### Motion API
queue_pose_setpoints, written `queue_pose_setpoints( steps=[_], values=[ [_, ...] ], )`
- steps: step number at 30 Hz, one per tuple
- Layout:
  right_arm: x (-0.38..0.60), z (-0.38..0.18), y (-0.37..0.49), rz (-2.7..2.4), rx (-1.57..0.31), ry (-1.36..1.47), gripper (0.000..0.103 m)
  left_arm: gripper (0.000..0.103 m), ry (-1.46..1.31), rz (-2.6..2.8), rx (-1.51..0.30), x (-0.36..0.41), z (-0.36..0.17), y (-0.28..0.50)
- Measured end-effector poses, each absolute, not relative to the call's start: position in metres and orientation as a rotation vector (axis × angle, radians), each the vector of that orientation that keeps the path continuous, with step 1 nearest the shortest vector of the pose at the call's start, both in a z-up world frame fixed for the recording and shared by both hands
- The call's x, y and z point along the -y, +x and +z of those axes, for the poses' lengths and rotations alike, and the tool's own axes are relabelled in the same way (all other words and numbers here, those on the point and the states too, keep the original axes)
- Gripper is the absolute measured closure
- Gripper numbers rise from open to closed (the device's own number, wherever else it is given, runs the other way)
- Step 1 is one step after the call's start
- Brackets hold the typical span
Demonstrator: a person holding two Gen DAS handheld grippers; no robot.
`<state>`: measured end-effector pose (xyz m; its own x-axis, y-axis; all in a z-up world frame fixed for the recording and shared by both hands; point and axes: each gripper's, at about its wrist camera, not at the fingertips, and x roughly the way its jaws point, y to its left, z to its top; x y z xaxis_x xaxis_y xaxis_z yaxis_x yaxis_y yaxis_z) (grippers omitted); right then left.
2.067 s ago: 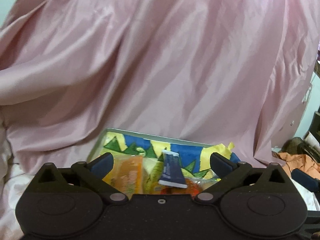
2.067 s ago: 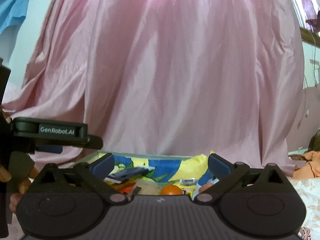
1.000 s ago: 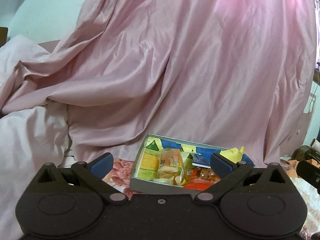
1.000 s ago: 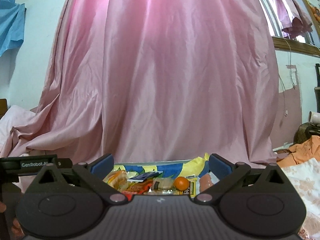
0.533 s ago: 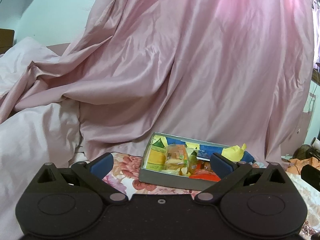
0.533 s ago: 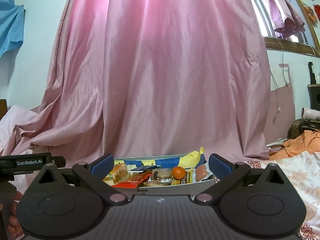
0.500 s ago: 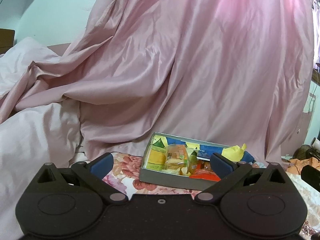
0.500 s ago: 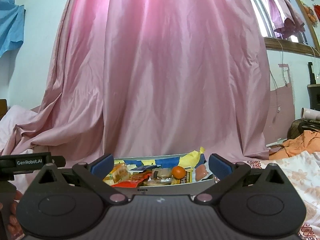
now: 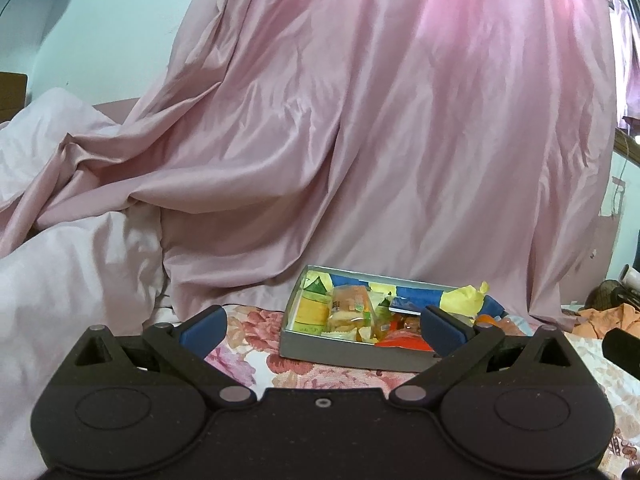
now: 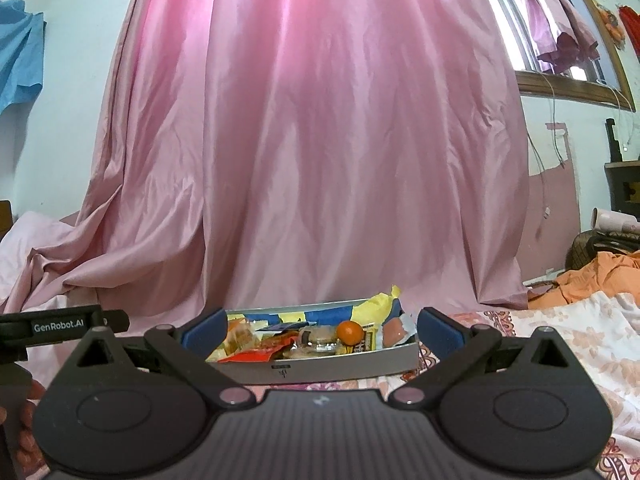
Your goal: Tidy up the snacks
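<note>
A grey box (image 9: 344,350) with a yellow and blue lining sits on a floral bedspread and holds several snacks: a wrapped bun (image 9: 349,309), a red packet (image 9: 402,344) and a dark blue bar (image 9: 404,305). In the right wrist view the box (image 10: 320,368) shows an orange fruit (image 10: 349,331) and a red packet (image 10: 256,355). My left gripper (image 9: 322,324) is open and empty, short of the box. My right gripper (image 10: 320,326) is open and empty, also short of the box.
A pink curtain (image 10: 312,140) hangs behind the box. Pale pink bedding (image 9: 68,264) is heaped at the left. Orange cloth (image 10: 600,272) lies at the right. The left gripper's body (image 10: 60,326) shows at the right wrist view's left edge.
Both grippers have drawn back from over the box, which now looks smaller and farther away. Both stayed open and empty.
</note>
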<state>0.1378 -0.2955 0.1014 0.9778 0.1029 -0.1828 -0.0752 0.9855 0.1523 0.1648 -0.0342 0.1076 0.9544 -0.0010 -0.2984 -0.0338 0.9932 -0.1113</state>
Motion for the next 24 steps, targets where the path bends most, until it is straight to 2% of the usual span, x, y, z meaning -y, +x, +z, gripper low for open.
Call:
queue_pose_setpoints(
  steps=[24],
  values=[
    [0.294,0.080,0.104,0.082,-0.253,0.123,0.000,0.001,-0.060,0.070,-0.360,0.027,0.080,0.116]
  ],
)
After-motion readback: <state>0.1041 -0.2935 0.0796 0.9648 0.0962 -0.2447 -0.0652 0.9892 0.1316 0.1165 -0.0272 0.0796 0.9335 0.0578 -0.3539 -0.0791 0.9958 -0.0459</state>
